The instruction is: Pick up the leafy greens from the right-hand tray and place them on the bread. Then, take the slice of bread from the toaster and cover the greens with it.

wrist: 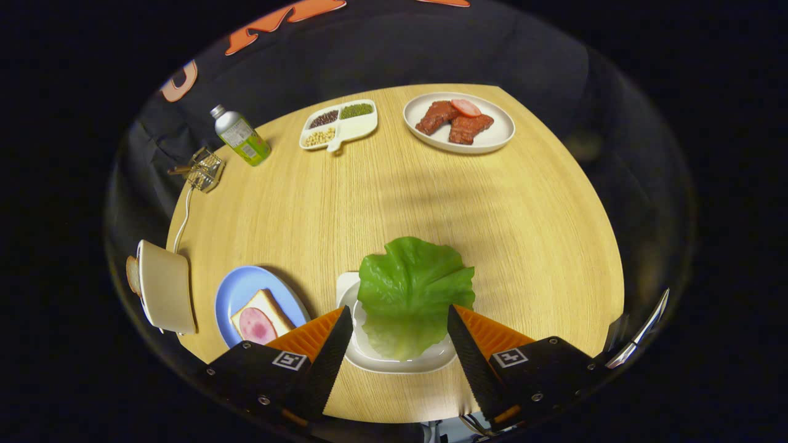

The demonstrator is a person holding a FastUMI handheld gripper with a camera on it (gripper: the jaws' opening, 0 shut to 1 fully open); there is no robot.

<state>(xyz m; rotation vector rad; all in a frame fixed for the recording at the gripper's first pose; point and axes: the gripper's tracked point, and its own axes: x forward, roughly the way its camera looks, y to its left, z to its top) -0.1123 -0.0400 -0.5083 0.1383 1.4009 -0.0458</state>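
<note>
My gripper [400, 335]: two black fingers with orange ribbed backs, spread wide and pressing on nothing — released, held above the table so the leaf sits between the tips.
Leafy greens: one broad, crinkled green lettuce leaf [411, 295], lying flat between my fingers and spilling past the far rim of its tray; my fingers flank it on either side, and I judge this spacing is for closing on its edges.
Right-hand tray: a shallow white rounded-square tray [394, 364] just ahead of my fingers, holding the leaf alone.
Bread target: a square slice of pale bread topped with a round pink slice of ham [260, 320], just beyond my left finger, face up so the leaf can be laid on it.
Its container: a round light-blue plate [243, 286], beside the white tray, carrying that slice alone.
Toaster: a cream-coloured toaster [165, 286] at the table's left edge, near the blue plate; a browned slice of toast [132, 274] shows at its outer side, and a white cord runs from it.
Far containers: a white divided dish of dark, green and pale beans [340, 124]; a white oval plate with two reddish-brown meat pieces and a pink slice [458, 122] — both well apart from my fingers.
Other things: a silver bottle with a green label [241, 136], lying tilted; a small wire object I cannot identify.
Surface: a light wooden table [492, 215].
Step, as I judge it: the pick has not begun.
</note>
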